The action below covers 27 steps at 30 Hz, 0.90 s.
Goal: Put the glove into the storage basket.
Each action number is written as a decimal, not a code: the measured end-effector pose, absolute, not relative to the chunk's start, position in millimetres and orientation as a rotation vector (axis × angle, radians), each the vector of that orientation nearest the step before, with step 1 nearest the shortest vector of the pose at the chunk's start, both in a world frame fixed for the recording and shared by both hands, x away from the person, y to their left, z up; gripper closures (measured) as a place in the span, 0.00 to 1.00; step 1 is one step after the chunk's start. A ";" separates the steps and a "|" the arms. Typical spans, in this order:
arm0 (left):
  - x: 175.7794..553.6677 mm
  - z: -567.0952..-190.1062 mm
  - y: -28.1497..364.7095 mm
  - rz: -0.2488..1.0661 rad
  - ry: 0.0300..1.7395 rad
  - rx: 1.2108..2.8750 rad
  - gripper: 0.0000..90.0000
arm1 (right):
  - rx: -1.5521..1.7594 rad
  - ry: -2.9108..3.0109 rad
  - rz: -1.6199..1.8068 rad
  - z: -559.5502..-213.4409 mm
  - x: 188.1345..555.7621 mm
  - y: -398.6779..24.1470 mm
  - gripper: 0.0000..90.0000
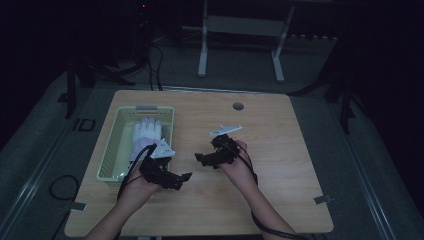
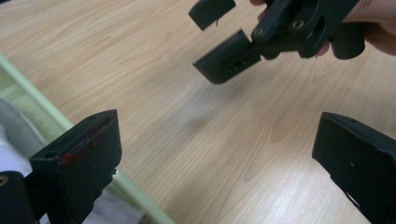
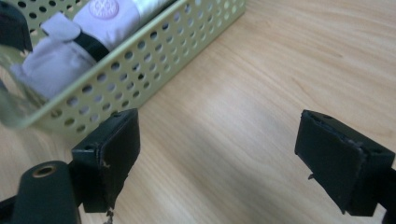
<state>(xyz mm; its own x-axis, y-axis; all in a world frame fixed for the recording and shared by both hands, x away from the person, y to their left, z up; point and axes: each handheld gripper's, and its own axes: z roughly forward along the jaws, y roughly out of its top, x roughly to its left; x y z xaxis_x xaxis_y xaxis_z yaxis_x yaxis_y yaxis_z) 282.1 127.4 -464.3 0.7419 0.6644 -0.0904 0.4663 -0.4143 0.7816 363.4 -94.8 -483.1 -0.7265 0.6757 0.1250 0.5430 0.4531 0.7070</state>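
Both my hand-held grippers gape empty over the surface (image 1: 280, 150): left hand-held gripper (image 1: 182, 179) beside the basket (image 1: 111, 150), right hand-held gripper (image 1: 202, 159) opposite.

1. The high view is dim; the room beyond the bench's (image 1: 260, 125) far edge sinks into near black.
2. The left gripper view and right gripper view are far brighter, with soft shadows on the wood.
3. In both, the near jaws are blurred.
4. The basket (image 3: 154, 60) looks soft at the right gripper view's left edge.
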 end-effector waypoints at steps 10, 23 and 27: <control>278.7 -470.3 110.1 0.259 0.808 2.109 0.02 | 1.080 2.511 1.119 -492.6 355.0 -120.0 0.16; 270.7 -493.5 74.3 0.179 0.670 2.161 0.02 | 1.060 2.491 1.148 -510.6 339.9 -143.3 0.16; 269.3 -501.8 66.2 0.144 0.641 2.158 0.02 | 1.058 2.490 1.170 -517.1 335.5 -150.5 0.16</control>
<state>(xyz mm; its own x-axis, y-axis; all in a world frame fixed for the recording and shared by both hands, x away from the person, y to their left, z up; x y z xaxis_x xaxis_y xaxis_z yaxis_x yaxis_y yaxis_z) 269.3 66.2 -501.8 0.8616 0.4932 -0.1201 0.3941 -0.5007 0.7707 335.5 -150.5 -517.1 -0.7259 0.6773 0.1197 0.5245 0.4324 0.7334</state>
